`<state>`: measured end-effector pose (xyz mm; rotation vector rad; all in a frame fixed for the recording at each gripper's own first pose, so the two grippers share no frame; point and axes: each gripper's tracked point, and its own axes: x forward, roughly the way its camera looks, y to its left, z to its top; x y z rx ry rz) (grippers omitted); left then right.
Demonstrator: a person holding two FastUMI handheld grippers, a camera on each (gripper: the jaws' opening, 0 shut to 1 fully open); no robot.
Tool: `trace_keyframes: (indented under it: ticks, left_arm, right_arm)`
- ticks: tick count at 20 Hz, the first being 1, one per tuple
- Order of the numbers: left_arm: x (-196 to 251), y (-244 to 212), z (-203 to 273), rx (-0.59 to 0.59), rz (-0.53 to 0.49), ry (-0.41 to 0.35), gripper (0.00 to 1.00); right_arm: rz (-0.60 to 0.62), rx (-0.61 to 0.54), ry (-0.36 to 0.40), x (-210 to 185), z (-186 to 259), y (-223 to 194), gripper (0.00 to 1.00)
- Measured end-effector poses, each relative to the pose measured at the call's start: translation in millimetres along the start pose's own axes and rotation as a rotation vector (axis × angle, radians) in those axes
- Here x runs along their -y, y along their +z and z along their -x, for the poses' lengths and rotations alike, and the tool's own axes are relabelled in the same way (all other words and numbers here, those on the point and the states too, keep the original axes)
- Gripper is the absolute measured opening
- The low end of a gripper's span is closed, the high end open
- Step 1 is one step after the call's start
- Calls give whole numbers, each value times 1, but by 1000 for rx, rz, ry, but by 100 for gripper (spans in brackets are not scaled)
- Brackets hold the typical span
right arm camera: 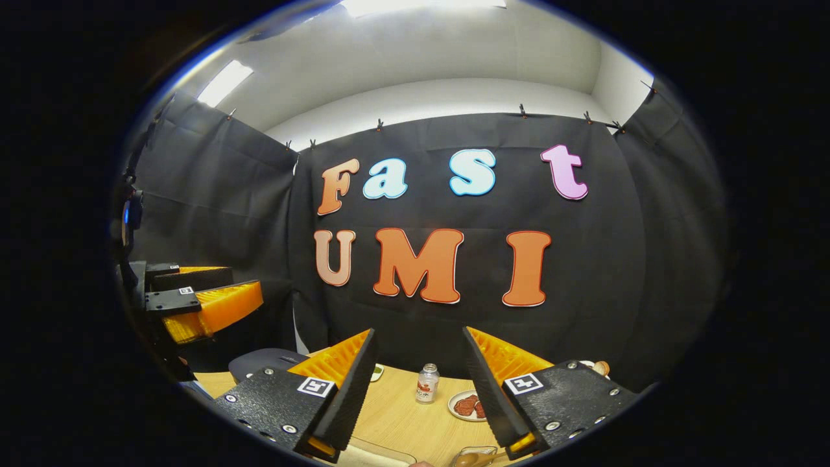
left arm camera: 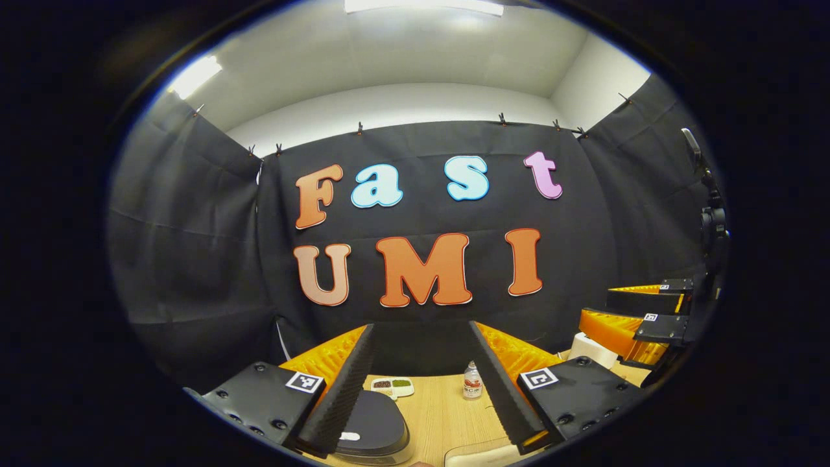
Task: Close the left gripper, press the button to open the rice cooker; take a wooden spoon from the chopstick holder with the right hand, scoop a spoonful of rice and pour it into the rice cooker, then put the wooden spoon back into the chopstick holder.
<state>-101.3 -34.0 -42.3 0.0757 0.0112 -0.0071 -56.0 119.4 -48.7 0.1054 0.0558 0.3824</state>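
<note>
- Left gripper held up over the near edge of the wooden surface, jaws spread wide, nothing between them. Not yet closed for the button press.
- Rice cooker right below and a bit left of that gripper's centre line, dark lid still down, partly tucked behind the left finger. Light patch near the front of the lid, probably the button, can't say for sure.
- Right gripper also spread wide and empty, hovering level with the other one.
- Wooden spoon peeking in at the bottom edge of the right gripper view, just under the right-hand finger, in a clear container; chopstick holder or not, hard to tell.
- Key relation: cooker sits under the left gripper, well apart from the right one, so closing up and dropping straight down and slightly left looks like the next move.
- Small bottle and a little dish farther back, out of the way.
</note>
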Motion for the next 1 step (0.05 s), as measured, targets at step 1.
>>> trace_keyframes:
  ticks: [1]
  left_arm:
    - [-2,-1,0,1,4,2,100]
  right_arm:
    - [2,0,1,0,0,0,80]
